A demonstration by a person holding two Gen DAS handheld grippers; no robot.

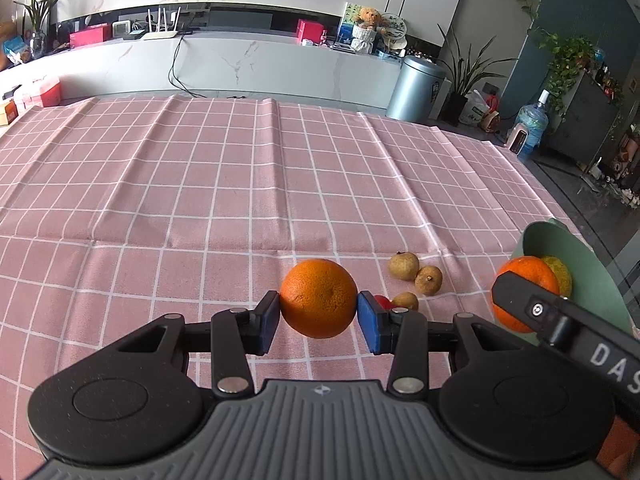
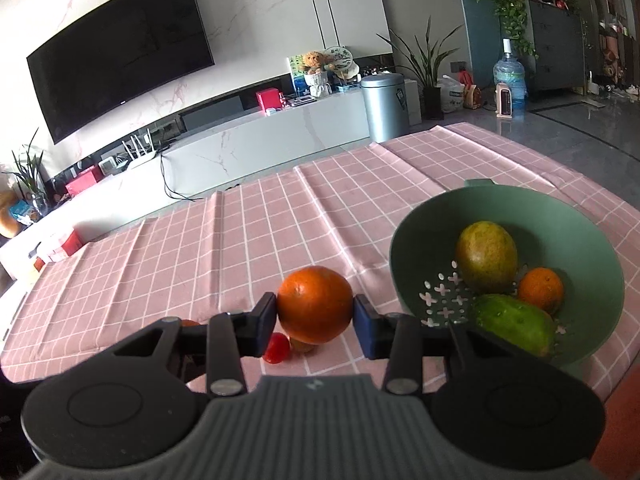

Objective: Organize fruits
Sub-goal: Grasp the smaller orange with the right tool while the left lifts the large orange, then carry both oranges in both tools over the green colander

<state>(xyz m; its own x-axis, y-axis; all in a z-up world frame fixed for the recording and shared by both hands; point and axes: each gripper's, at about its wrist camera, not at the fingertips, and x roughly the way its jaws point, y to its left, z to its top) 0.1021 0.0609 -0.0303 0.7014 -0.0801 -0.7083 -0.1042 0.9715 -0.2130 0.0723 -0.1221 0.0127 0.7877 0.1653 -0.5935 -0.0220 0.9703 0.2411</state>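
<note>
A: The bench (image 2: 280,216) wears a pink checked cloth, and the green colander bowl (image 2: 592,240) stands at its right side, near the edge. Inside I see a yellow-green mango (image 2: 486,256), a green mango (image 2: 516,322) and a small orange (image 2: 541,289).

B: And the tools, each one grasps something?

A: Yes. The left tool (image 1: 318,316) is clenched on a large orange (image 1: 319,298), one blue pad on each side of it, and it looks lifted a little above the cloth. The right tool (image 2: 315,314) is clenched on a second orange (image 2: 315,304), just left of the bowl's rim.

B: So the step in hand is to bring oranges to the bowl, I think?

A: That is my judgement too. The right one is nearest, so it should go first: lift it over the rim, then lower it to the free part with the cross holes, and loosen the pads only when the fruit is low. An orange rolls easily, and it can knock the small one.

B: And the left tool?

A: It should wait at the left side, so the two tools do not meet above the bowl. In the left view the right tool is already close to it.

B: What small things are left on the cloth?

A: Three brown longans (image 1: 404,266) lie just right of the left tool, a red cherry tomato (image 2: 277,348) is under the right tool, and a brown fruit lies beside it. Keep the oranges high when passing over them.
</note>
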